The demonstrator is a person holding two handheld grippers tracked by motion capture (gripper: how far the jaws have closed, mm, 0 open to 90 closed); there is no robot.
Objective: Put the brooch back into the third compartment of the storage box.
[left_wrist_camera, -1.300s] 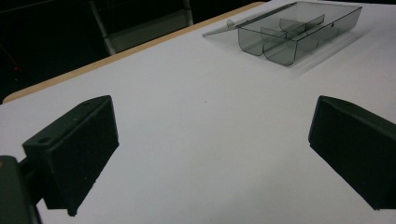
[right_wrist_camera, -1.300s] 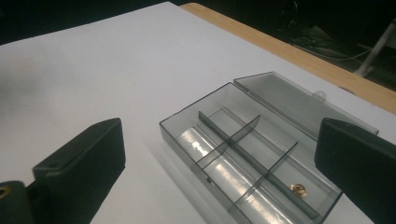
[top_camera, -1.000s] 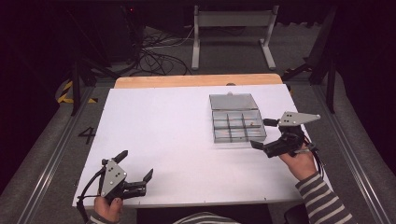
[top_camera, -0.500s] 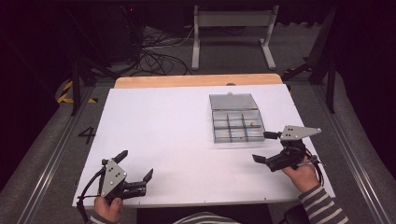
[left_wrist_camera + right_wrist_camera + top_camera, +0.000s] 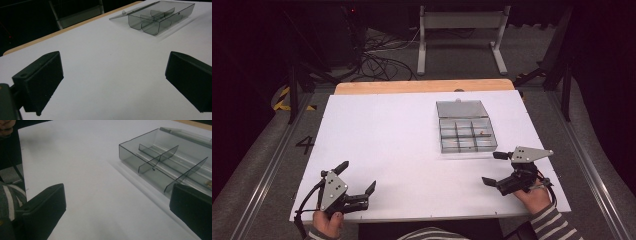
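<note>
I'm holding both grippers released — right gripper [image 5: 496,168] sitting near the compartment box [image 5: 466,133]; a careless reach risks shoving it.

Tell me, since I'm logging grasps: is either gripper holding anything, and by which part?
Nothing is held: left gripper and right gripper are both open over the table.

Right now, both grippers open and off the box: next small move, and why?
Probably hold the right gripper open and ease it forward toward the compartment box. It is the nearer one, just off the box's near edge, with its jaws spread and holding nothing. The left gripper sits open at the table's near left corner.
</note>
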